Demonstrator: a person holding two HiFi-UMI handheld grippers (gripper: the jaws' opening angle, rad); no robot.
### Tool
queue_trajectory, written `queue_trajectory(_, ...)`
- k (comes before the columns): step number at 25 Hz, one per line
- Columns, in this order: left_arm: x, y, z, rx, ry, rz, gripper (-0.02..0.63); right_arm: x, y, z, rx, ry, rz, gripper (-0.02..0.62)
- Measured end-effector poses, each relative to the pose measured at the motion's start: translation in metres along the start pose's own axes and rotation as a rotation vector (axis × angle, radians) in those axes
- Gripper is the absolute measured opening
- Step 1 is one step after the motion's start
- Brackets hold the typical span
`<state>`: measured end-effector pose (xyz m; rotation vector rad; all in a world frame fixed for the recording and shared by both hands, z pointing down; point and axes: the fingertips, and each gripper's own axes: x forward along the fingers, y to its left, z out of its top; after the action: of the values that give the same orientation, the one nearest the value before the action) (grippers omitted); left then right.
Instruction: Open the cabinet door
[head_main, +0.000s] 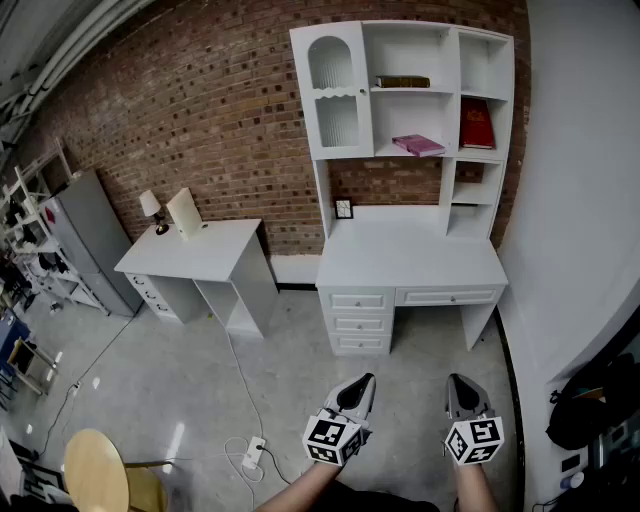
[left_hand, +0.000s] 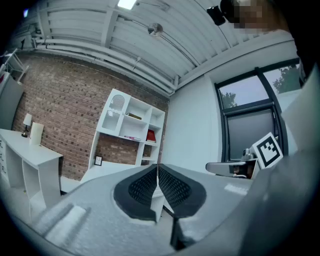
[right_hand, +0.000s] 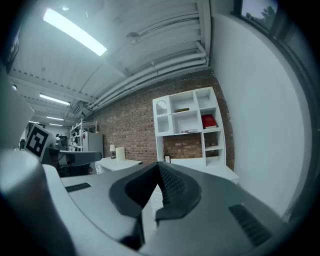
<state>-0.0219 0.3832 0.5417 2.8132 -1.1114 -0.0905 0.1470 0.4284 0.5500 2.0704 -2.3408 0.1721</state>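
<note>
Nothing is done yet: the cabinet door (head_main: 334, 92), top left of the white hutch (head_main: 400, 24), sits closed. The left tongs (head_main: 364, 382) and right tongs (head_main: 456, 383) are both pressed together, empty, well apart from it; approach, grip and pull all remain

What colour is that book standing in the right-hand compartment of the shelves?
Red. The book shows best in the head view.
</note>
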Motion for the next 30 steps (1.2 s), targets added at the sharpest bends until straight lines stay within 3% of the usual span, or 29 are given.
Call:
queue_trajectory(9, 0.002, -0.007, 0.006, 0.008, -0.024, 0.009, 0.020, 0.001, -0.003, 0.009, 0.005, -0.034, 0.039, 0.000)
queue_trajectory(13, 0.005, 0.002, 0.000, 0.004, -0.013, 0.032, 0.020, 0.008, -0.003, 0.008, 0.057, -0.059, 0.076, 0.000)
queue_trajectory(17, 0.020, 0.014, -0.005, -0.017, 0.001, 0.023, 0.020, 0.024, -0.009, 0.003, 0.035, -0.033, 0.077, 0.000)
queue_trajectory(23, 0.053, 0.044, -0.015, -0.054, 0.010, 0.022, 0.020, 0.059, -0.022, 0.003, 0.122, -0.010, 0.092, 0.000)
queue_trajectory(30, 0.110, 0.108, -0.015, -0.103, 0.001, 0.030, 0.020, 0.129, -0.044, 0.007, 0.087, 0.020, 0.033, 0.000)
